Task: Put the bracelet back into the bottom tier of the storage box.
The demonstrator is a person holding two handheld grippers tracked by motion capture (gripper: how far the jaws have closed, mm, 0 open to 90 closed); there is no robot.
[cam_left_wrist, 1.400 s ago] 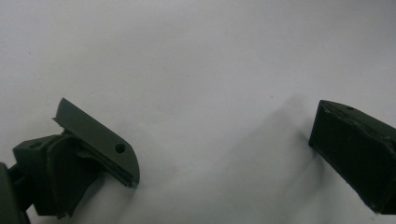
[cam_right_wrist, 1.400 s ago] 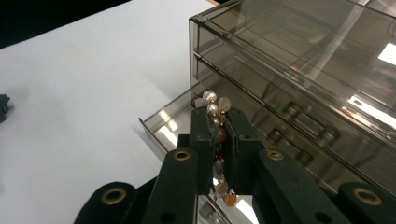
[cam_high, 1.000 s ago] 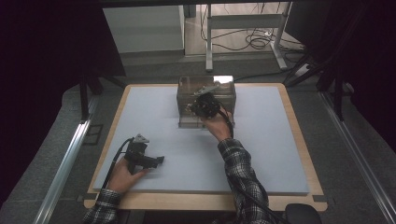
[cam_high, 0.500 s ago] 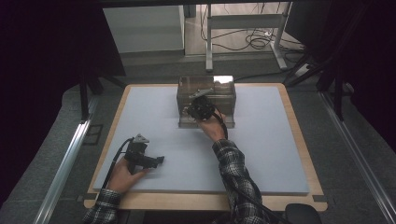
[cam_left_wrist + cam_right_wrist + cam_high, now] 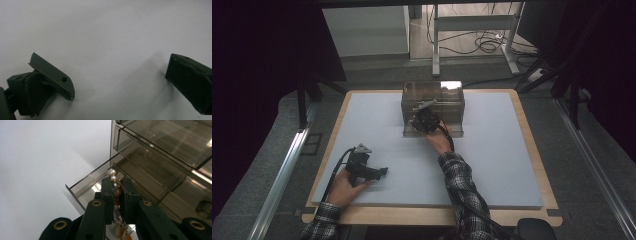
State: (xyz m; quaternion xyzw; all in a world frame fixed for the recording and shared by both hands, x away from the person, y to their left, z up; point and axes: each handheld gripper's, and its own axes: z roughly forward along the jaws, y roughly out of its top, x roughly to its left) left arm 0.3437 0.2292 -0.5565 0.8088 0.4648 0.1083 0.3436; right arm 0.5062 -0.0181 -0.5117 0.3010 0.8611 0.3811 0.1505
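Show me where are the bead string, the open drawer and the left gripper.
bead string (image 5: 113, 173): right gripper view, pale beads above the jaws.
open drawer (image 5: 82, 185): right gripper view, its clear front wall.
left gripper (image 5: 382, 171): high view, between its jaws.

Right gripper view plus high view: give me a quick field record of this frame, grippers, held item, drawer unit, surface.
surface: pale mat on a wood-edged table
drawer unit: smoky clear plastic drawer box at the far middle of the mat
open drawer: bottom drawer pulled out toward the person
right gripper: shut on the bead string, over the open drawer
held item: bead string, white and amber beads, pinched between the jaws, ends sticking out above and below
left gripper: open, jaws wide apart, low over bare mat at near left
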